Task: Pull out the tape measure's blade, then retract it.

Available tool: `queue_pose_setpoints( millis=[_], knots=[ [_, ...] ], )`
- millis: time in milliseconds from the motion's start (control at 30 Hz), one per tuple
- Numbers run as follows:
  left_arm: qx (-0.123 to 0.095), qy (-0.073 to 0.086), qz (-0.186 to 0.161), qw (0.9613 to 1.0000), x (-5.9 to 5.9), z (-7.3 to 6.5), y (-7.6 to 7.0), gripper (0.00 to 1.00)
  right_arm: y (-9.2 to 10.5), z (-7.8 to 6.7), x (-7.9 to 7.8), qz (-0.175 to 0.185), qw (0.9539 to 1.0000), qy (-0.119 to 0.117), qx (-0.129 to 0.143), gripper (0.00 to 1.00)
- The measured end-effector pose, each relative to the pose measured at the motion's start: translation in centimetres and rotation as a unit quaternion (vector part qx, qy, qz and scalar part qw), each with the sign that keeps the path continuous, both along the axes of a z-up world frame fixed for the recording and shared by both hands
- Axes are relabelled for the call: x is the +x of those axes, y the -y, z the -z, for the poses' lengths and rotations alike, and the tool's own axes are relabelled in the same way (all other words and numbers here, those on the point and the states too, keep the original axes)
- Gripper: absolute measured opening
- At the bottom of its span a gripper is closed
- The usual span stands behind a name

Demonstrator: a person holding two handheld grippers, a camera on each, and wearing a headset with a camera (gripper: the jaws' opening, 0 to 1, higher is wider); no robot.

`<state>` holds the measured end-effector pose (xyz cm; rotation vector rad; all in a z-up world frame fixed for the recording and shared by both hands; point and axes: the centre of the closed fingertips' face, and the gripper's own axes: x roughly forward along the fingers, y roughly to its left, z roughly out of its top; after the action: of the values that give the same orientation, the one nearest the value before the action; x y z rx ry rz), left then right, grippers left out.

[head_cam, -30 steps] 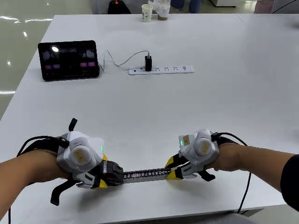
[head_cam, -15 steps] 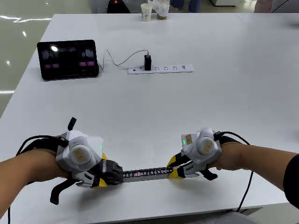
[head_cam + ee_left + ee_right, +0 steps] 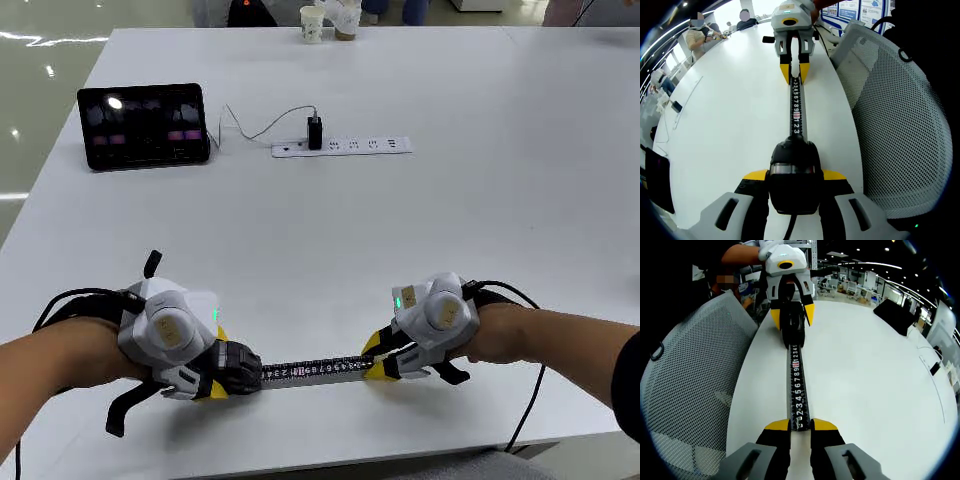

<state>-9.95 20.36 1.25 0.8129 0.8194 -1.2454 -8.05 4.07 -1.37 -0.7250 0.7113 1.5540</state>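
Rightward by a little, the right hand-held gripper (image 3: 374, 362) had drawn away from the left hand-held gripper (image 3: 228, 371), so more of the blade (image 3: 315, 370) lay exposed between them. The left one was clenched around the black tape measure (image 3: 794, 170), its yellow-tipped jaws pressed to either side of the case. The right one was pinched on the blade, apparently at its end, though the tip was hidden between the jaws. The blade ran straight, low over the white bench (image 3: 400, 220) near its front edge. A tablet (image 3: 143, 125) and power strip (image 3: 345, 146) sat well apart, farther back.
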Motion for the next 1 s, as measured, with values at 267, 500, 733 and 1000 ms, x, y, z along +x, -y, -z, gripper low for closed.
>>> queue_pose_setpoints(
  millis=[267,500,733,1000],
  knots=[
    [0.000,0.001,0.000,1.0000,0.0,0.0,0.0,0.33,0.5,0.0,0.1,0.000,1.0000,0.001,-0.002,0.11],
    [0.000,0.001,-0.001,1.0000,0.0,0.1,0.0,0.33,0.7,0.0,0.1,0.000,1.0000,0.001,-0.002,0.11],
    [0.001,0.002,-0.001,1.0000,0.0,0.1,0.0,0.33,1.0,0.0,0.0,0.004,1.0000,0.000,-0.002,0.11],
    [0.001,0.005,0.002,1.0000,-0.1,0.1,0.1,0.33,1.6,0.0,-0.1,0.006,1.0000,-0.004,-0.005,0.11]
  ],
)
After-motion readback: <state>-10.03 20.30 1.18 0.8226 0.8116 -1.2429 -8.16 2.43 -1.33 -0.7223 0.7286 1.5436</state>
